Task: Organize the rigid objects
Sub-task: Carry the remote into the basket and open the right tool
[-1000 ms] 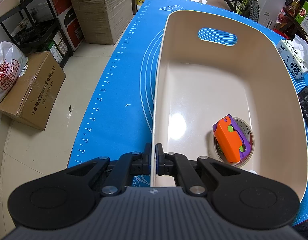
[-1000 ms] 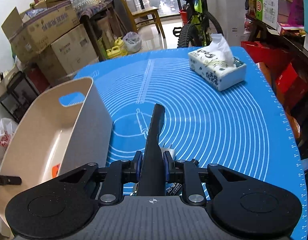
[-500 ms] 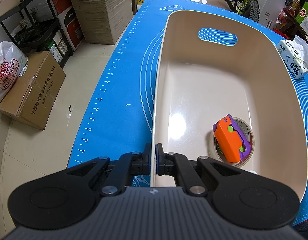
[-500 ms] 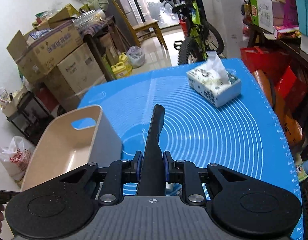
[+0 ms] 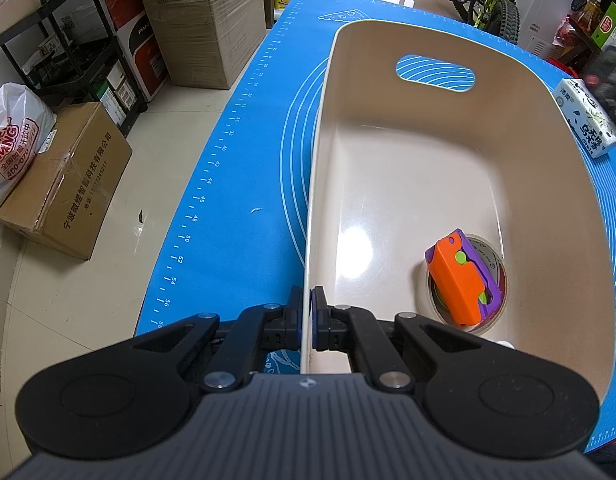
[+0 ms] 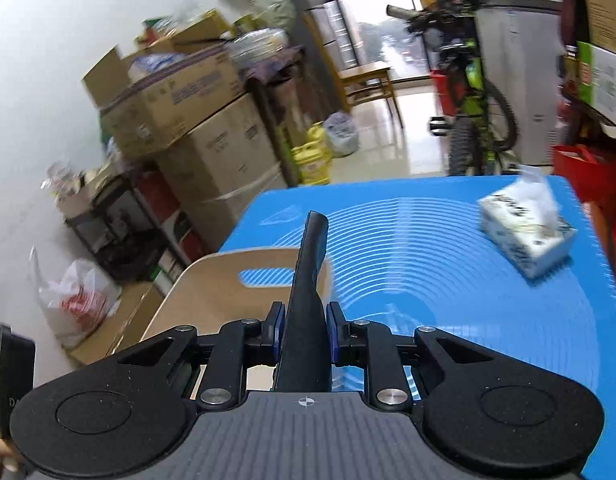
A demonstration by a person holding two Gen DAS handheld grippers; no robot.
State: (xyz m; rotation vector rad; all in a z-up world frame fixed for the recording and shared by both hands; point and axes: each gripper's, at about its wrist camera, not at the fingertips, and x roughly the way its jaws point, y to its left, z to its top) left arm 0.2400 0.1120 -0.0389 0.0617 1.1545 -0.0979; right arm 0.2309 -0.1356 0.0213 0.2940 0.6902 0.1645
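Cluttered storeroom, stacked cartons (image 5: 199, 20), bicycle (image 6: 474, 108)

Bin (image 5: 448, 168): you've got glossy, smooth beige plastic.
Mat (image 5: 243, 184): matt blue, smooth.
Toy (image 5: 462, 280): your orange piece looks matt plastic.
Boxes (image 5: 203, 20): cardboard, taped.

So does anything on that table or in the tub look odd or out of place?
Only slightly: the orange and purple toy lies tilted on a tape roll in the beige bin, not flat. Nothing looks spilled or broken.
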